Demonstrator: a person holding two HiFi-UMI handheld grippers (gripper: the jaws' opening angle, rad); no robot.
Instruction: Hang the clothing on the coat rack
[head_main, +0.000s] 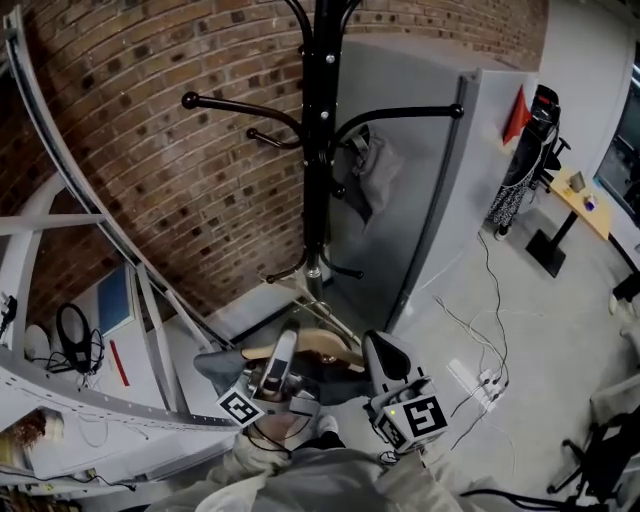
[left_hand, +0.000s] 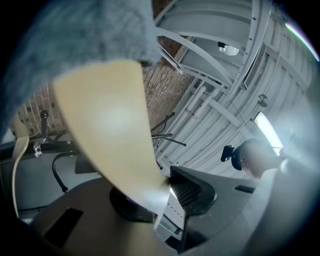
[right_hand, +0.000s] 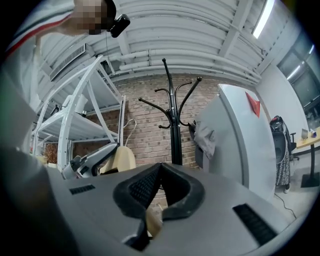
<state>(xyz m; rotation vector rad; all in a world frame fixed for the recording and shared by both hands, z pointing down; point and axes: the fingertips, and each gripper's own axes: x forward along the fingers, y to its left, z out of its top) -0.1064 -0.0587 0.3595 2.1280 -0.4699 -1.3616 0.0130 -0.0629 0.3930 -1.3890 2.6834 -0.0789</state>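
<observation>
The left gripper (head_main: 284, 350) and right gripper (head_main: 383, 356) both have their jaws clamped on the hanger (head_main: 320, 345), which carries the clothing (head_main: 215, 366), low before the rack (head_main: 318, 130). A garment (head_main: 372, 172) fills one hook. Shelving (head_main: 60, 225) stands left and a panel (head_main: 445, 180) right.

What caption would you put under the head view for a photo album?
Left gripper and right gripper hold a wooden hanger with grey clothing before the black coat rack.

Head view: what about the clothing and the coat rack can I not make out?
- Clothing on the hanger: its kind; head view, mostly under the left gripper and right gripper.
- Same clothing, left gripper view: blurred, too near the lens.
- Coat rack top: head view, cut by the upper edge.
</observation>
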